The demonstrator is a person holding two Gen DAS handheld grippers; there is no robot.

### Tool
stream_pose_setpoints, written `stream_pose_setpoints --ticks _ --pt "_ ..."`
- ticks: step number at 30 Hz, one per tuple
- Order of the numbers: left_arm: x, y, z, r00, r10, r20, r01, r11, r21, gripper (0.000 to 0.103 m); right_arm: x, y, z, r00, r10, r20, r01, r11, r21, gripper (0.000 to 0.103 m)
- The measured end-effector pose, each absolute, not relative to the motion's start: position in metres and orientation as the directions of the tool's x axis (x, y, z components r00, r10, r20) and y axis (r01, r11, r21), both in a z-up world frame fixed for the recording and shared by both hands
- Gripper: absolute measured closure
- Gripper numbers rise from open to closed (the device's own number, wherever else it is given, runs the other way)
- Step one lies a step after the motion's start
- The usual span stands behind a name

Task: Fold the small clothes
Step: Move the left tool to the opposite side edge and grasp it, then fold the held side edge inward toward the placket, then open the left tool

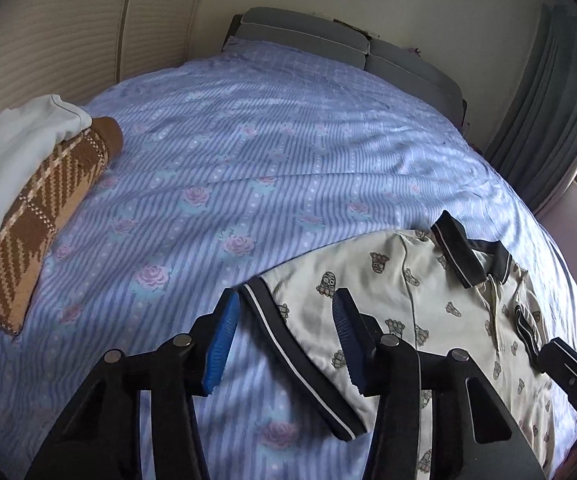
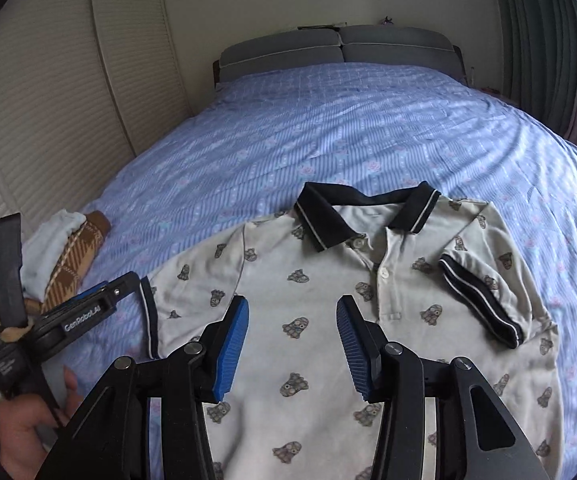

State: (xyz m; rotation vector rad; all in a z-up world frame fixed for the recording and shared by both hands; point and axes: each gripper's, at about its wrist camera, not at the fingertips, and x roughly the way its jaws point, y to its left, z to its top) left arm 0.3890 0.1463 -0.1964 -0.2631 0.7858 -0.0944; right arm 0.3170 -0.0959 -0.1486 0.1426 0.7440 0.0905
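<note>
Right gripper (image 2: 290,344), jaws wide apart and empty, above cream cartoon-print polo shirt (image 2: 328,280); left gripper (image 1: 284,340), jaws likewise wide and empty, straddles its dark-trimmed sleeve cuff (image 1: 288,356).

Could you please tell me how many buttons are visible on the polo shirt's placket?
2: one button just below the collar, and another lower down the placket. A third may be hidden under the placket's lower end.

My left wrist camera sits low over the bed (image 1: 288,152), facing the headboard (image 1: 308,34) at twelve o'clock, with the polo shirt (image 1: 408,300) at four. My right wrist camera hangs close above that shirt (image 2: 328,280), also facing the headboard (image 2: 340,46). Both share the folded stack (image 2: 64,256) at nine, seemingly nearer in the left view (image 1: 28,200).
</note>
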Motion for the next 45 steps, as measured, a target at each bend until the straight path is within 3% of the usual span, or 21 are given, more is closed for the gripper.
stream_pose_setpoints --ticks 6,11,17,20,28,35,45 --pt "0.403 0.163 -0.223 0.689 -0.227 -0.689 -0.060 0.929 -0.366 0.065 0.325 -0.084 -0.161 0.717 0.137 -0.683 -0.031 0.986 0.166 0.056" --pt "0.412 0.178 -0.238 0.686 -0.255 -0.682 -0.092 0.899 -0.428 0.079 0.328 -0.078 -0.171 0.702 0.137 -0.699 -0.032 0.986 0.162 0.056" --pt "0.419 0.178 -0.241 0.682 -0.291 -0.671 -0.090 0.877 -0.472 0.082 0.330 -0.081 -0.177 0.696 0.131 -0.706 -0.016 0.986 0.167 0.056" --pt "0.416 0.174 -0.239 0.681 -0.298 -0.669 -0.078 0.879 -0.471 0.094 0.331 -0.086 -0.178 0.694 0.129 -0.708 -0.004 0.985 0.175 0.056" --pt "0.398 0.150 -0.192 0.733 -0.233 -0.639 -0.038 0.924 -0.380 0.095 0.325 -0.109 -0.174 0.703 0.119 -0.701 0.030 0.980 0.196 0.056" --pt "0.390 0.070 -0.141 0.753 -0.275 -0.597 0.115 0.949 -0.292 0.095 0.315 -0.147 -0.168 0.722 0.107 -0.683 0.081 0.968 0.237 0.056" --pt "0.399 -0.040 -0.164 0.684 -0.335 -0.648 0.237 0.942 -0.237 0.095 0.304 -0.223 -0.175 0.733 0.066 -0.677 0.199 0.930 0.307 0.056"
